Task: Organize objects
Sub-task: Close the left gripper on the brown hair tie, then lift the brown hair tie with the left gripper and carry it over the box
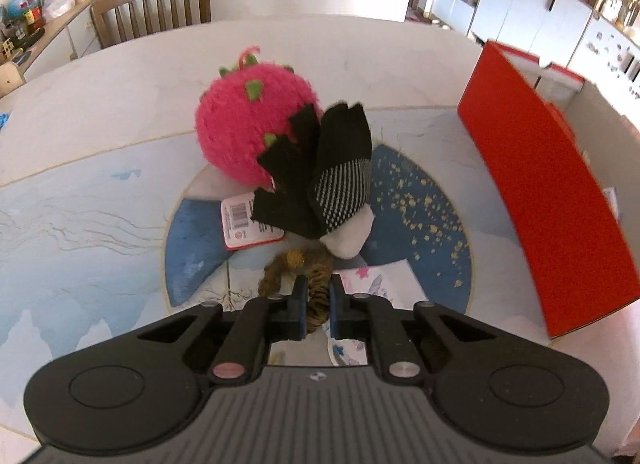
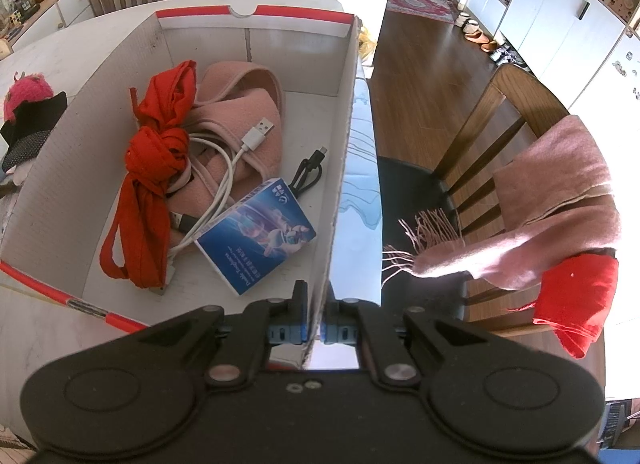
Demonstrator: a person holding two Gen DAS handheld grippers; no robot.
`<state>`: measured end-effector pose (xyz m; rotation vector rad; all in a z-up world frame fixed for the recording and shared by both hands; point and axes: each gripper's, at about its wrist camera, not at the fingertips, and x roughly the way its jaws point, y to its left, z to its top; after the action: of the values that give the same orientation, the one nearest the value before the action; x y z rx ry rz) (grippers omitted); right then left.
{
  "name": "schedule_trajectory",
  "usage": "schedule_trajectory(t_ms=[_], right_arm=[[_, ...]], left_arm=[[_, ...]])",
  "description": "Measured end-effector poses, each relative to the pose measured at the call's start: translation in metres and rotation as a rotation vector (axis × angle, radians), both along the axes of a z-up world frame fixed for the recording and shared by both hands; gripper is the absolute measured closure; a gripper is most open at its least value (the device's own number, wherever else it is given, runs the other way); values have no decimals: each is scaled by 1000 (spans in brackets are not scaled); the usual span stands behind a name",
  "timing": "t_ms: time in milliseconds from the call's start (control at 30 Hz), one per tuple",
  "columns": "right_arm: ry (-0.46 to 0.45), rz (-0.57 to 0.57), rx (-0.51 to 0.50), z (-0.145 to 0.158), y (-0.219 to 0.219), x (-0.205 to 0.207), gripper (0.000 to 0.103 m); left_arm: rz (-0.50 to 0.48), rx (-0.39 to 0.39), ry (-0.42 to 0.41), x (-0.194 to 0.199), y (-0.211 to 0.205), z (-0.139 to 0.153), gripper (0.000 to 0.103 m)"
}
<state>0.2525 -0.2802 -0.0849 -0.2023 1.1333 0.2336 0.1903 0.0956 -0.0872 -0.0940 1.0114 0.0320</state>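
Nearest the left wrist camera, the left gripper (image 1: 319, 306) pinches a brown scrunchie (image 1: 316, 296) between its two fingers, low over the table (image 1: 80, 192). Just beyond lies a black and white glove (image 1: 320, 180), resting against a fuzzy pink strawberry toy (image 1: 244, 124) with a barcode tag (image 1: 244, 220). A red box (image 1: 544, 184) stands toward the table's right edge.

In the right wrist view, the right gripper (image 2: 317, 310) has its fingers pressed onto the box's near right wall (image 2: 340, 168). Inside the box lie a knotted red cloth (image 2: 152, 168), a pink fabric wrap (image 2: 240, 112), a white cable (image 2: 224, 180), a black cable (image 2: 308, 172) and a blue packet (image 2: 260, 236). Beside the table, a chair (image 2: 500, 136) carries a pink scarf (image 2: 552, 204).
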Motion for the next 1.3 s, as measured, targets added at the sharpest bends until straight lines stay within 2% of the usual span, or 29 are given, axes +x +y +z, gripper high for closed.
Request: schedule_trajectory(t_ms=[300, 433, 600, 767, 1033, 1300], right_arm=[[-1, 5, -2, 0, 0, 0, 98], [-1, 6, -2, 0, 0, 0, 98], [0, 5, -2, 0, 2, 0, 98], [0, 7, 0, -1, 2, 1, 98], [-1, 4, 11, 1, 1, 2, 98], [-4, 0, 25, 0, -1, 2, 98]], left_arm=[[26, -108, -68, -9, 4, 39, 95], [-13, -135, -110, -9, -9, 59, 95], [-105, -165, -165, -3, -35, 85, 95], [-199, -185, -186, 10, -67, 98, 95], [-363, -181, -213, 35, -123, 116, 95], [-534, -122, -230, 71, -188, 123, 95]])
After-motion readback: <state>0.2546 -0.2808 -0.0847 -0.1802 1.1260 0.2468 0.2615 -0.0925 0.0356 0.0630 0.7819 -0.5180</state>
